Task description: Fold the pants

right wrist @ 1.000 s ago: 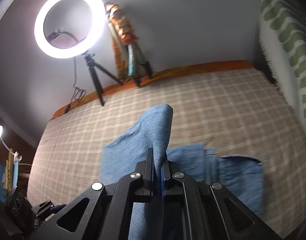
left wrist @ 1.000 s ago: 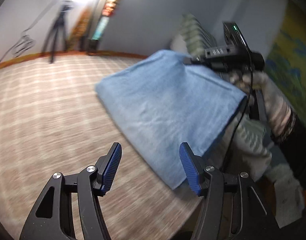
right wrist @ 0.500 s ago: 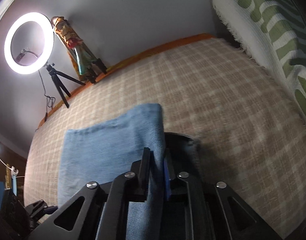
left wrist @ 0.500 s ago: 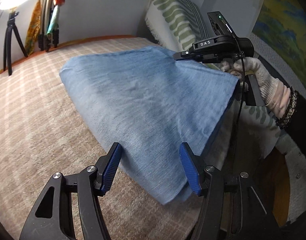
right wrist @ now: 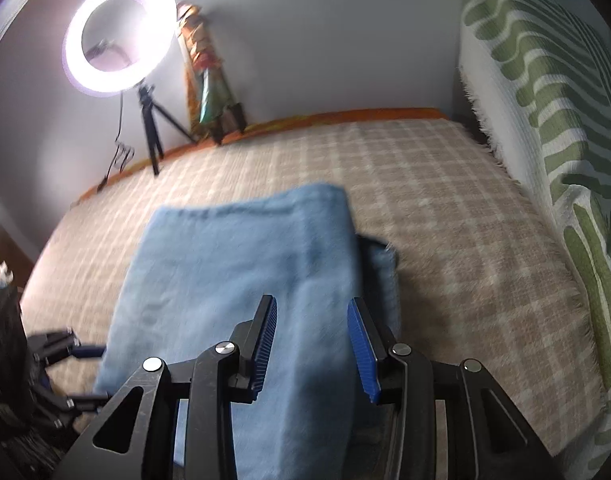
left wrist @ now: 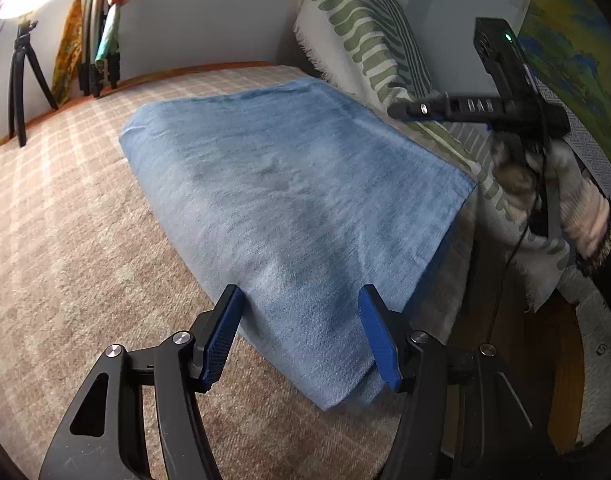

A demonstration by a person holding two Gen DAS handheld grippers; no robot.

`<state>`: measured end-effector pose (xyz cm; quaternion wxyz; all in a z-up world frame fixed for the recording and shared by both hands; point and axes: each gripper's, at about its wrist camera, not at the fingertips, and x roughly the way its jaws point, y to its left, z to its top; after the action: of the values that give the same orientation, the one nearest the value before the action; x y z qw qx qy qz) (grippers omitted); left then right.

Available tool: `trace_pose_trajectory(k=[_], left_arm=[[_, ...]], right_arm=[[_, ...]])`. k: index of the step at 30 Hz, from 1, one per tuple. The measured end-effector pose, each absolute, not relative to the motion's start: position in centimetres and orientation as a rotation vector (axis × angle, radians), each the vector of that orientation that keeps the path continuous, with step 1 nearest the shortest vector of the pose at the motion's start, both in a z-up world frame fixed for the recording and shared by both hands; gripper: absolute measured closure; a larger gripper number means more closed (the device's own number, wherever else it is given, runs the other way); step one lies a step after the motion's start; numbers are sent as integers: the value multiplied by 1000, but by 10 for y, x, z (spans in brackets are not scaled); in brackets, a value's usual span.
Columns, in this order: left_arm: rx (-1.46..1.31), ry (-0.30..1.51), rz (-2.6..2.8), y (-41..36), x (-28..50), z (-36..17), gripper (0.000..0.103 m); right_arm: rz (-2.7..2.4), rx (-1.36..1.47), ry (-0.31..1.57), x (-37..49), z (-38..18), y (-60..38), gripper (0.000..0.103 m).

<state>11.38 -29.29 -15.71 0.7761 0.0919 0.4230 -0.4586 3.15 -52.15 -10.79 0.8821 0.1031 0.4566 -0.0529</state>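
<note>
The left gripper [left wrist: 301,332] stands open over the near corner of the pants [left wrist: 289,208], its 2 blue pads clear of the denim. The right gripper [right wrist: 311,346] has just been opening; its jaws are parted, with cloth between them but no pad pressing it. The pants [right wrist: 241,276] lie folded flat on the plaid cover [left wrist: 65,248]. Beyond, a green-patterned pillow [right wrist: 545,112] leans at the right, and a ring light [right wrist: 119,38] glows by the wall.

Bed cover [left wrist: 85,240]: beige plaid, spread flat.
Ring light [right wrist: 119,38]: lit, on a black tripod [right wrist: 151,120] at the wall.
Throw [right wrist: 545,120]: white with green stripes, fringed, along the bed's side.
</note>
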Motion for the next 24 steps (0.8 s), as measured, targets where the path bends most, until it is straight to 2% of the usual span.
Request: trace_pose_trajectory(k=[7,10,15,22,24], left_arm=[[216,934,-951,-286,106,-153,44],[255,891,-925,-280,96,-141,44],[273,837,-916,-265,83,-118,44],[272,705,-935,-236,61,-63,43],[274,677,-942,-229,56,-52,39]], right_arm=[[-206,58,1055,17,-139,-495,64],[-253,62,1060,10,-140,-496,61],[-298,106,1029,1,-117,-493,59],[-296,147,924,-16,-68,-459,50],[-293,149,906,-20,-57,-448,47]])
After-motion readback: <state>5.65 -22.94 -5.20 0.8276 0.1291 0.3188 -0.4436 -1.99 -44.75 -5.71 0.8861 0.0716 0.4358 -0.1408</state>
